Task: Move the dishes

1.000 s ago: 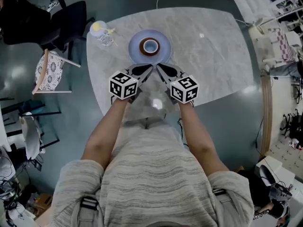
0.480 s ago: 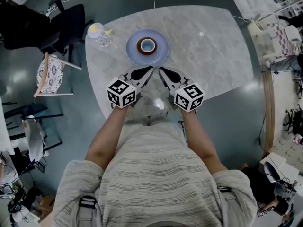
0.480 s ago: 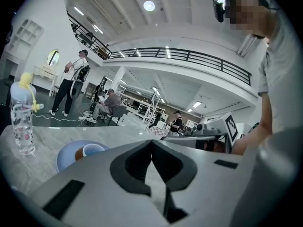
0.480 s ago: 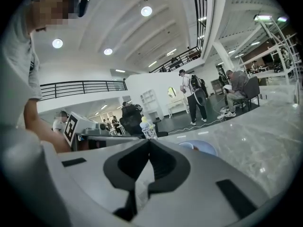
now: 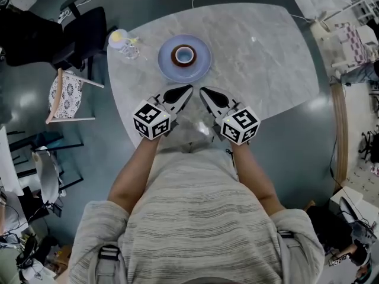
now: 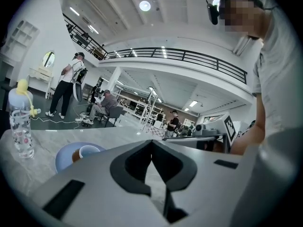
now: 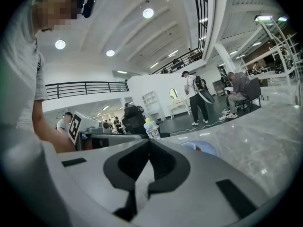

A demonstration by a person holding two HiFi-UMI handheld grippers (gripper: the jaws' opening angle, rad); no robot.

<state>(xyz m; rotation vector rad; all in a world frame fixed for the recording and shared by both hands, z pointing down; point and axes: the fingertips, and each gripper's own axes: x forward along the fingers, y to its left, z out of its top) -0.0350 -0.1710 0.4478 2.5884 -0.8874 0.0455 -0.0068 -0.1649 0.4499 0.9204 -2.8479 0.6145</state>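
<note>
On the marble worktop (image 5: 266,58) a cup (image 5: 184,55) sits on a blue plate (image 5: 201,65), near the left gripper (image 5: 188,89) and right gripper (image 5: 203,90), both clenched empty.

Cup (image 5: 185,55) on plate (image 5: 201,68), bottle (image 5: 122,42) left.

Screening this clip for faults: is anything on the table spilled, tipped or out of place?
Nothing stands out. The cup sits upright on the plate, the bottle stands near the table edge, and no spill shows.

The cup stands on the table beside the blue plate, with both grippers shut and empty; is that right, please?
Not quite: the head view shows the cup on the blue plate, not beside it. The left gripper and right gripper are shut and empty.
</note>
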